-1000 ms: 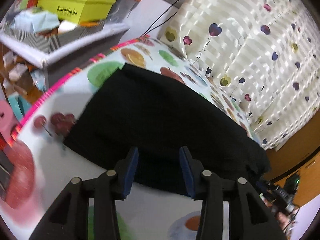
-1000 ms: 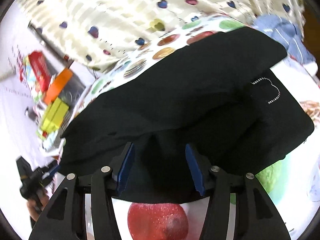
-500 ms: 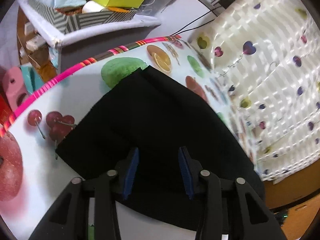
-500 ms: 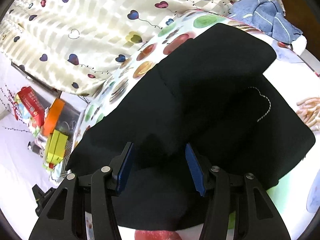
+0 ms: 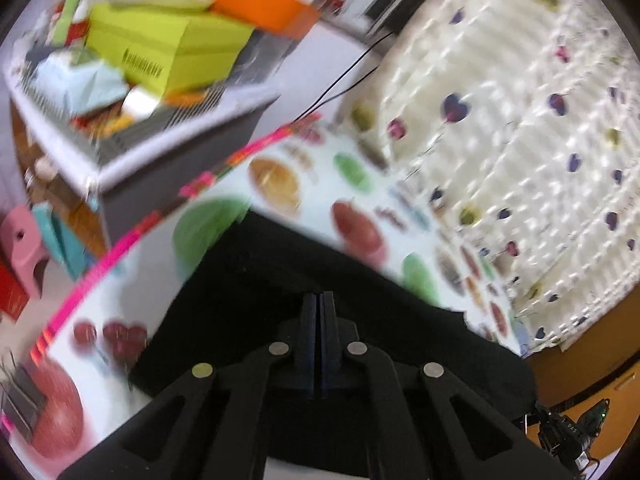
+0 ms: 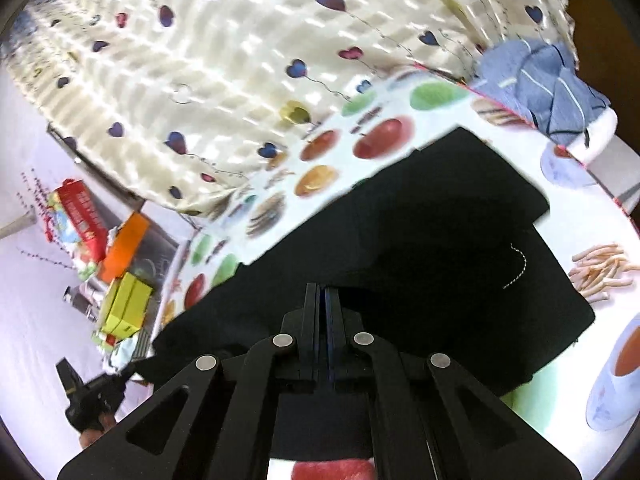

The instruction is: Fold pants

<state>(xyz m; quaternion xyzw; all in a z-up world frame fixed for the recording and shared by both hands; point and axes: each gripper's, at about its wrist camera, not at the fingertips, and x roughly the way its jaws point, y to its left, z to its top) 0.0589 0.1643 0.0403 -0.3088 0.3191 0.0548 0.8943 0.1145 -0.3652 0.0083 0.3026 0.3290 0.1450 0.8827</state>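
The black pants lie folded flat on the fruit-print tablecloth. My left gripper hovers over their near part with its blue pads pressed together; no cloth shows between them. In the right wrist view the pants form a neat block, with a stitched heart outline on the right side. My right gripper is also shut above the near edge, and nothing is visibly caught in it. The cloth under both grippers' bases is hidden.
A heart-print curtain hangs behind the table. A grey shelf with a yellow box and an orange box stands past the pink table edge. A blue striped garment lies at the far right corner.
Both grippers went from open to shut and rose away from the pants. The bunched cloth seen between the right fingers a second ago now lies flat.
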